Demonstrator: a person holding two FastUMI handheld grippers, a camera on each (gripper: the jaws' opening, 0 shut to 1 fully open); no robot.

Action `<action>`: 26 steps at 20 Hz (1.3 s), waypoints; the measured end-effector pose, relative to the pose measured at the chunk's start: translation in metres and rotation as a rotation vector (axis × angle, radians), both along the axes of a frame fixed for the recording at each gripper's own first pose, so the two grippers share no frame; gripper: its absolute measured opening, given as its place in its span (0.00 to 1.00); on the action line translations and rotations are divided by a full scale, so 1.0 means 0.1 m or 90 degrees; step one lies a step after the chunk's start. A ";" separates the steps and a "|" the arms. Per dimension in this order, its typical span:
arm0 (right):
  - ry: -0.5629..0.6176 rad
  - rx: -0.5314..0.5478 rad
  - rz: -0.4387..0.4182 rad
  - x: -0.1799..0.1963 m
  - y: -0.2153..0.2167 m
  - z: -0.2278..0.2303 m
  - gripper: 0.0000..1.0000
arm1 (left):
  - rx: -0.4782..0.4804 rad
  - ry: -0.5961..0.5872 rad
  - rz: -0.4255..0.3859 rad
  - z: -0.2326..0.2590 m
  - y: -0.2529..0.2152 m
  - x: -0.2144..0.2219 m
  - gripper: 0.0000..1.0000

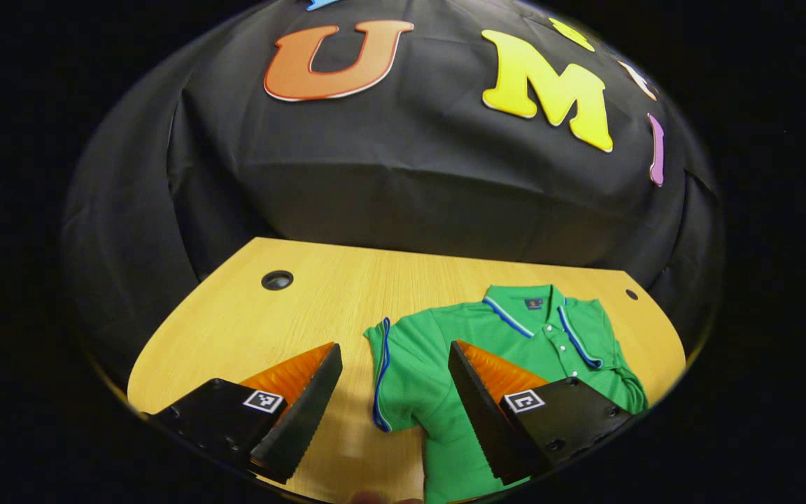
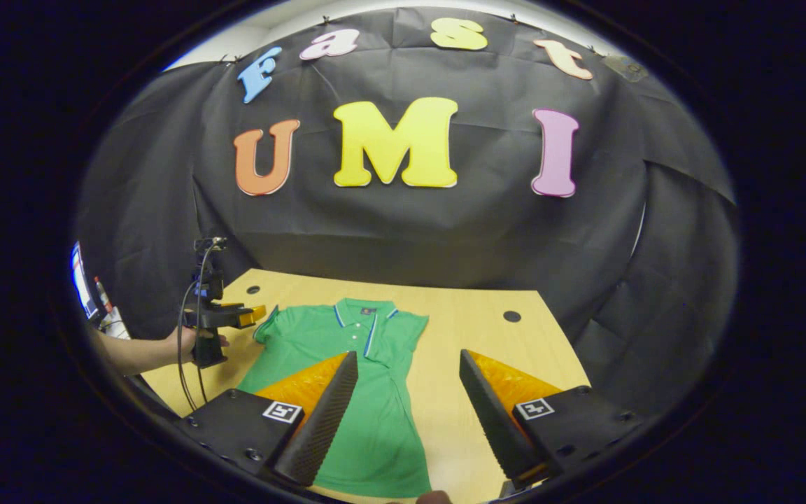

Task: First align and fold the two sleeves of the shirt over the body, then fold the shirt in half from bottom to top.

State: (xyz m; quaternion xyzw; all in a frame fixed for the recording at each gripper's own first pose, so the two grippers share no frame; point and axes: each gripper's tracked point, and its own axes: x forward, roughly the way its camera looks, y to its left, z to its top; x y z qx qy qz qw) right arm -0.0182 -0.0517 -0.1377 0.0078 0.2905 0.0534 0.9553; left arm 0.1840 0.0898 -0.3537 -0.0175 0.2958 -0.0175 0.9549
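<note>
A green polo shirt point(image 1: 438, 329) with blue-trimmed collar lies flat on the wooden table point(image 1: 235, 329), collar toward the booth wall. One short sleeve point(image 1: 383, 371) sticks out sideways, and my left gripper point(image 1: 394, 346) hovers open just above it, one finger over bare wood and one over the shirt's body. The other sleeve point(image 1: 623, 381) looks folded in over the chest. In the right gripper view the shirt point(image 2: 305, 339) runs down toward the near edge. My right gripper point(image 2: 408, 355) hangs open over the shirt's edge and the wood beside it. A hand point(image 2: 189, 343) holds the left gripper point(image 2: 252, 315) at the spread sleeve.
The table point(image 2: 473, 322) has round cable holes point(image 1: 277, 280) point(image 2: 511, 316) near its far corners. Black cloth walls close in behind and at both sides. A screen and small items point(image 2: 92, 290) stand beyond the table's left end, and a cable hangs from the left gripper.
</note>
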 end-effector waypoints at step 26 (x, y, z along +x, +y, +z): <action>0.028 0.000 -0.085 -0.24 -0.38 -0.42 0.97 | -0.016 0.073 0.003 -0.12 0.00 0.26 0.03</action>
